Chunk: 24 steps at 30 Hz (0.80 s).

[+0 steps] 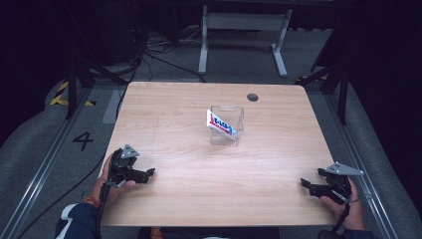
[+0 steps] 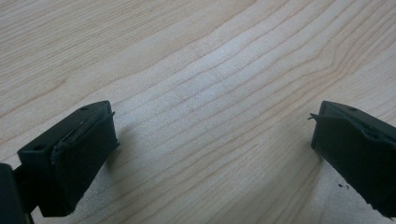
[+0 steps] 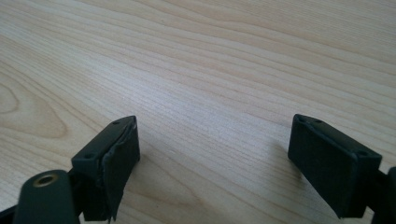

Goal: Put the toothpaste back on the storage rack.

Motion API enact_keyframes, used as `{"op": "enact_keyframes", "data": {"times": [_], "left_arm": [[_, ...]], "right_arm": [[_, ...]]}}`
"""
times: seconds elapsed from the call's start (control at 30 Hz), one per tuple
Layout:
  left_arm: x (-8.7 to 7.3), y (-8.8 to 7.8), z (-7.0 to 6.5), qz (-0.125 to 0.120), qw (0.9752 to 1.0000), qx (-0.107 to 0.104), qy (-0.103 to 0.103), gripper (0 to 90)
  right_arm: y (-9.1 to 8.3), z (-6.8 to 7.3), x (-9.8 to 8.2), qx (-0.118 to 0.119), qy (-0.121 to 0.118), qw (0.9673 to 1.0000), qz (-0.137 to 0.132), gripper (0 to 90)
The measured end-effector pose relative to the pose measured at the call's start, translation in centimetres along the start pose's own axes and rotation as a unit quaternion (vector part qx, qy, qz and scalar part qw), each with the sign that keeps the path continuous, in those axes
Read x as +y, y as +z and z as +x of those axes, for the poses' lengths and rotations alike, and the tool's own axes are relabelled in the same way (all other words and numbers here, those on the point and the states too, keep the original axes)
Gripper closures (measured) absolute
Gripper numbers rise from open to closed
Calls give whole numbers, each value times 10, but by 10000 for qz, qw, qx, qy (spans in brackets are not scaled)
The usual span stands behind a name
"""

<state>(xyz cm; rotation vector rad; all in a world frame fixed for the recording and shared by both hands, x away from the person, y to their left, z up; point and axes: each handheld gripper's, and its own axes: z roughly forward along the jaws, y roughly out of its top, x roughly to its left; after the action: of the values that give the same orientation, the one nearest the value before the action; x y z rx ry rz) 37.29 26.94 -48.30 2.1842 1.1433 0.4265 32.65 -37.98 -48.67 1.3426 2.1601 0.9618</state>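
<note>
In the left gripper view we see our left gripper (image 2: 212, 140) with its 2 black jaws spread wide apart and nothing between them — only bare wood grain of the table (image 2: 196, 60) lies in the gap. The right gripper (image 3: 215, 154) shows the same in its own view: jaws well apart, empty, low over the light wooden surface.

From the high view, the left gripper (image 1: 149, 172) sits near the table's left front corner, held in the left hand (image 1: 112, 184), its jaws pointing toward the table's middle. The right gripper (image 1: 304, 183) rests near the right front corner in the right hand (image 1: 346, 204), its jaws pointing left, toward the other gripper. The 2 are well apart from each other.

Farther out, past the table's centre, stands a clear plastic box (image 1: 227, 125). A white toothpaste tube (image 1: 220, 123) with red and blue print leans tilted inside it — its upper end rises above the box's left rim. Both grippers are well apart from the box. A dark round hole (image 1: 252, 97) sits in the tabletop near the far edge.
</note>
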Motion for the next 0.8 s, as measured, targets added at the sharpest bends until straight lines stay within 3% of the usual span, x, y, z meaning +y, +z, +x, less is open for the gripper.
{"op": "enact_keyframes", "data": {"times": [0.8], "left_arm": [[1,1,0,17,10000,31,-42,4]], "right_arm": [[0,0,0,-6,-2,10000,-3,169]]}}
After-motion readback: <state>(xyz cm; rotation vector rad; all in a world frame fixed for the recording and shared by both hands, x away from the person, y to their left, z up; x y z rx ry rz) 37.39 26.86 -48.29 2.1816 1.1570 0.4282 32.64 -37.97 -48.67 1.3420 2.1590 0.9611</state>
